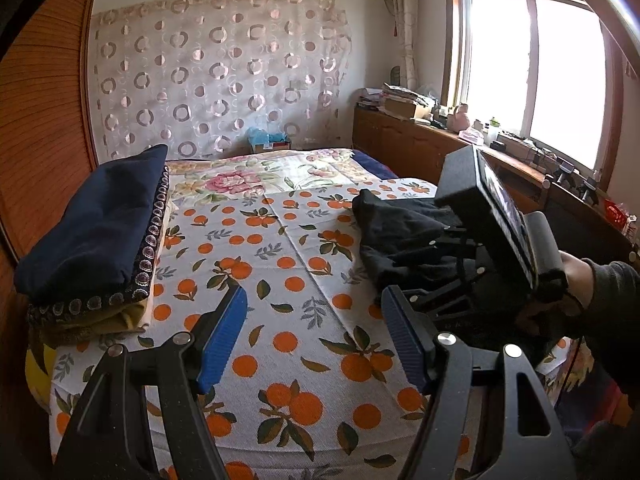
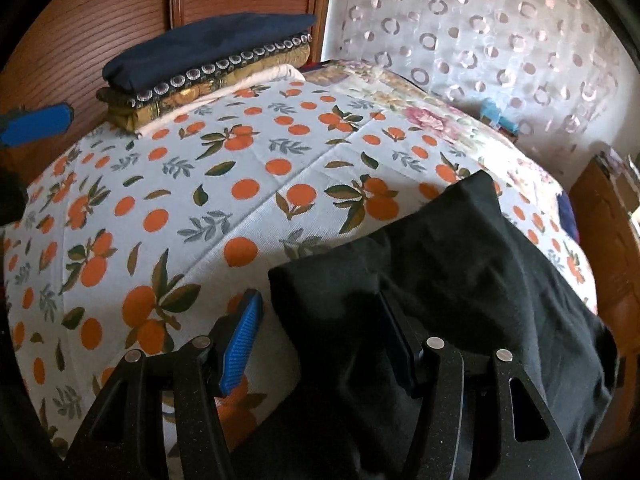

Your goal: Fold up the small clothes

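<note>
Nearest in the right wrist view, the right gripper hangs over the near edge of a black garment that lies rumpled on the bed; cloth runs between its blue pads and drapes over the right-hand one, but whether the pads actually press on it cannot be told, since the gap between them looks fairly wide. It points steeply down at the cloth, and in the left wrist view a hand in a dark sleeve grips its handle from the right. The left gripper stands released with nothing between its pads, tilted gently down over bare orange-print bedspread, just left of the garment and not touching it. Judging by its bunched, unsquared shape, the black piece has no clean fold yet, so its folding is only starting: it needs spreading flat, then doubling over. Farther off, at the left side of the bed by the wooden wardrobe, a neat stack of folded clothes topped by a navy piece suggests earlier items are done. Beyond lie the floral quilt and the circle-patterned curtain.
</note>
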`<state>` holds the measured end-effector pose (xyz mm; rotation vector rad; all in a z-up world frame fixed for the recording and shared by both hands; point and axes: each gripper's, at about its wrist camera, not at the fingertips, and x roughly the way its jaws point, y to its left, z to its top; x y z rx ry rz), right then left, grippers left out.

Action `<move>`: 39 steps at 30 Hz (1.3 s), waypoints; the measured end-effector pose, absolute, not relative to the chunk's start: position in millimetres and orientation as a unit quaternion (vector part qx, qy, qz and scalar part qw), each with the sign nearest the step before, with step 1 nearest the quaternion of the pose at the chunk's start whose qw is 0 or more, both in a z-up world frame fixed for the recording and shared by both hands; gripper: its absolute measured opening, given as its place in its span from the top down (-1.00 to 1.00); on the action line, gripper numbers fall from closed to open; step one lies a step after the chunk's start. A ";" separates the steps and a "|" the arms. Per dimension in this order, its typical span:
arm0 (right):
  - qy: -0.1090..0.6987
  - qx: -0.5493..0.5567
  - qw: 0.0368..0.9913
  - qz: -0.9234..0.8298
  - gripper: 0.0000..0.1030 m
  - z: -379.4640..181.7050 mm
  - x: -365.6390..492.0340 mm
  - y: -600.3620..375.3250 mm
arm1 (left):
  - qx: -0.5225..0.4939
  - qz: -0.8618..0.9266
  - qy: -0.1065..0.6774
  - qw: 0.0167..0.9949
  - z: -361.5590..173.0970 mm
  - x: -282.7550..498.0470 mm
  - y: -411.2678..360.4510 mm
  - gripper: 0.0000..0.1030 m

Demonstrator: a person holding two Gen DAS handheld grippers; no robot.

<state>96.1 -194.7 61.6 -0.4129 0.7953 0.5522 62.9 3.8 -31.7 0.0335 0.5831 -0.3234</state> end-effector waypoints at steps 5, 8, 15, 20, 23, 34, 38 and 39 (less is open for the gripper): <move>0.371 -0.194 0.871 0.258 0.36 64.8 94.0 -203.8 | 0.017 -0.162 0.288 0.944 -33.2 62.5 -0.6 -0.37; 0.372 -0.181 0.874 0.255 0.81 69.2 98.0 -210.8 | 0.019 -0.165 0.289 0.943 -33.2 62.7 -5.0 -0.37; 0.321 -0.097 0.911 0.241 0.84 120.7 97.1 -267.2 | 0.025 -0.175 0.289 0.941 -33.1 60.3 -14.0 -0.37; 0.294 -0.073 0.933 0.196 0.84 151.5 100.9 -317.1 | 0.027 -0.183 0.290 0.939 -32.9 58.9 -20.4 -0.37; 0.286 -0.068 0.943 0.157 0.84 162.7 109.0 -346.9 | 0.028 -0.192 0.296 0.935 -33.4 59.6 -23.8 -0.37; 0.332 -0.070 0.940 0.029 0.84 148.4 158.7 -380.5 | 0.034 -0.209 0.298 0.931 -32.7 55.6 -35.4 -0.37; 0.351 -0.071 0.934 -0.005 0.84 133.3 167.2 -377.9 | 0.038 -0.211 0.300 0.929 -33.0 55.3 -38.9 -0.37; 0.353 -0.073 0.933 -0.012 0.84 132.3 169.2 -376.5 | 0.038 -0.212 0.300 0.929 -32.9 55.1 -38.9 -0.37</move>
